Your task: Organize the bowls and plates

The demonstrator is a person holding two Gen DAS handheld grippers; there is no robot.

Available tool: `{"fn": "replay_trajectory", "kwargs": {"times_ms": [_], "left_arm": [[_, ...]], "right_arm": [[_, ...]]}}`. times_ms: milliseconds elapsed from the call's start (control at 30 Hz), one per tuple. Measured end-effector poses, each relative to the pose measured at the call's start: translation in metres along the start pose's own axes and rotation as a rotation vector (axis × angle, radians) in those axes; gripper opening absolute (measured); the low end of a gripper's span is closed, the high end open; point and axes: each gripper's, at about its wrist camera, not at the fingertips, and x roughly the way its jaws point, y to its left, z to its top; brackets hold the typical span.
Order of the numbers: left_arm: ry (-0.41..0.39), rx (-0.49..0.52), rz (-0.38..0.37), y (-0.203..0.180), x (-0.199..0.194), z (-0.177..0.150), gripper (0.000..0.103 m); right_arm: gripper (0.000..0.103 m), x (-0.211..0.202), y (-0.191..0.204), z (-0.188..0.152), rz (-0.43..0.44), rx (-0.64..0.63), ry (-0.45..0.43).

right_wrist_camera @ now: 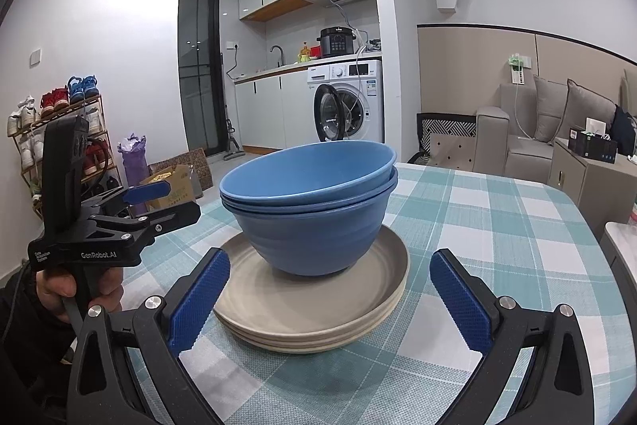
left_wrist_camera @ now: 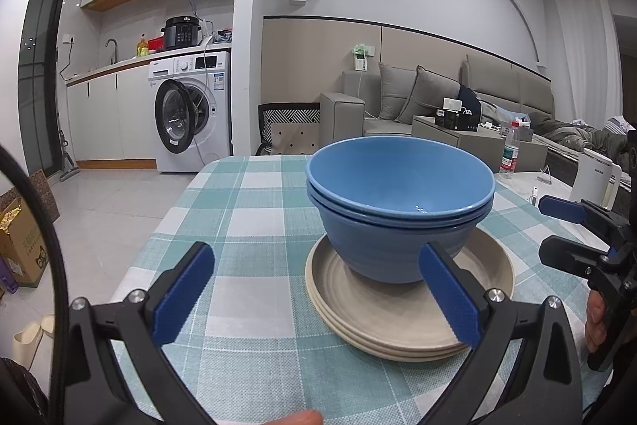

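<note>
The blue bowls (right_wrist_camera: 308,210) sit nested on the stacked beige plates (right_wrist_camera: 318,305) mid-tabletop (right_wrist_camera: 497,226). Both grippers, left (left_wrist_camera: 318,293) and right (right_wrist_camera: 330,301), gape empty just before that stack, the right probably nearer.

Ahead of both grippers: 3 blue bowls (right_wrist_camera: 314,218) nested in 1 stack, on 3 beige plates (right_wrist_camera: 318,309) in 1 stack. Past them, 1 washer (right_wrist_camera: 350,102). Right of the left gripper, 1 bottle (left_wrist_camera: 510,150) and 1 kettle (left_wrist_camera: 595,178).

Blue bowls (left_wrist_camera: 400,210) atop perhaps three plates (left_wrist_camera: 406,317)
</note>
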Motion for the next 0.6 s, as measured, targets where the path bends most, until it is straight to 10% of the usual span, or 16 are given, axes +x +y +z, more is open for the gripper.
{"fn": "replay_trajectory", "kwargs": {"times_ms": [600], "left_arm": [[-0.009,0.004,-0.001,0.0010,-0.0008,-0.0007,0.103]], "right_arm": [[0.103,0.0015,0.0005,-0.0004,0.002,-0.006,0.002]]}}
